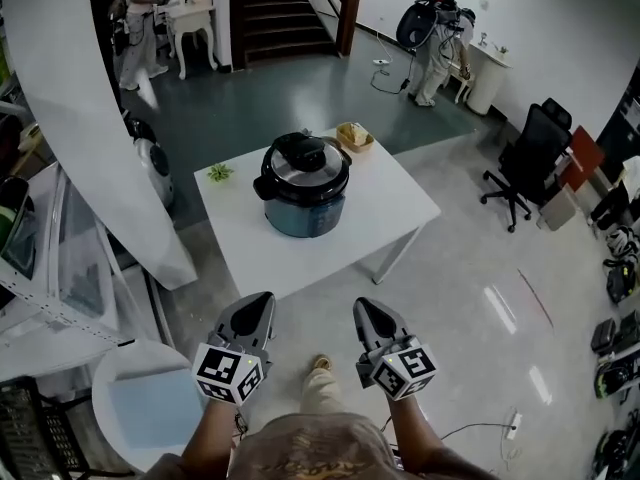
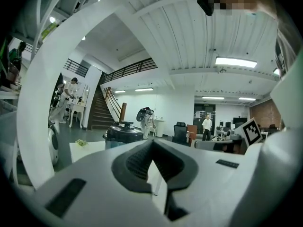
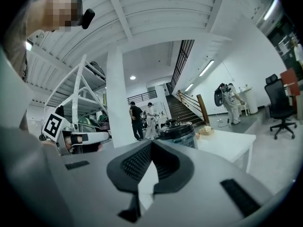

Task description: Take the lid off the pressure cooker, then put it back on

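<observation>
standing back from the desk (image 1: 390, 208), well apart from the pressure cooker (image 1: 303, 203) near its middle. held the left tongs (image 1: 262, 300) and the right tongs (image 1: 363, 306) side by side and level, tips aimed toward the cooker yet short of the desk's near edge. showed both pairs of jaws pressed fully together in each gripper view, gripping nothing at all. found the lid (image 1: 305, 160) seated on the pot, black handle on top, apparently untouched. shared the desk with a small green plant (image 1: 219, 173) off to the left and a basket (image 1: 354, 136) just behind the cooker. judged the first step, taking the lid off, as not yet begun, with only the reach toward the cooker in hand. called next for closing the gap to the desk, parting the jaws wide enough for the lid handle, and probably steadying the pot with the other tongs, given a likely twist to unlock before any lift.
</observation>
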A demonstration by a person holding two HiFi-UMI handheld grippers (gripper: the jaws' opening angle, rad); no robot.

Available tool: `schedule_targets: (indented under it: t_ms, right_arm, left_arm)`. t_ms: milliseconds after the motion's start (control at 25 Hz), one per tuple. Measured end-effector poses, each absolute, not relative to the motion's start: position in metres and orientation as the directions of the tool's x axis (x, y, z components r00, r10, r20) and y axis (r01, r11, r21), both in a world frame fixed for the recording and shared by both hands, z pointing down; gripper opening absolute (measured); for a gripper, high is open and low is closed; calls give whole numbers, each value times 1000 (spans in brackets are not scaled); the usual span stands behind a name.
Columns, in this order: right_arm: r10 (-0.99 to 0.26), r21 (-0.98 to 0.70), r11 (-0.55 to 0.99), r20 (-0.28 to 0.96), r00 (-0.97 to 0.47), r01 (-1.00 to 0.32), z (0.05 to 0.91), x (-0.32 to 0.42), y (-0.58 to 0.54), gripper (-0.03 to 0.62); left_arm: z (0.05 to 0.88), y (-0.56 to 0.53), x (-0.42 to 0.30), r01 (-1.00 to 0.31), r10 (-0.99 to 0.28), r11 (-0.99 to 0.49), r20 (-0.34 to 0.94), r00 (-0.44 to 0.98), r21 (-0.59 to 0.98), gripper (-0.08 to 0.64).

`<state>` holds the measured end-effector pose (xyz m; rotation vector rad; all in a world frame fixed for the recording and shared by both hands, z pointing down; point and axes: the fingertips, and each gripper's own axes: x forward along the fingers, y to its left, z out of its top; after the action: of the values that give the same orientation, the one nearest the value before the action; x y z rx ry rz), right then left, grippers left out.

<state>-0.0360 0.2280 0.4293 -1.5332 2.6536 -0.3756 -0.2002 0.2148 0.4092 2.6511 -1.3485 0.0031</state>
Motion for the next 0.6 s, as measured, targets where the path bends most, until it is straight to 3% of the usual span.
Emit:
schedule_targets:
  t_ms: [600]
  right_arm:
    - [-808,-250,558,55,-587,-792,414,13,86,-11]
  left_arm:
    - [390,83,-149,-840,-842,-521,71,535,151,3]
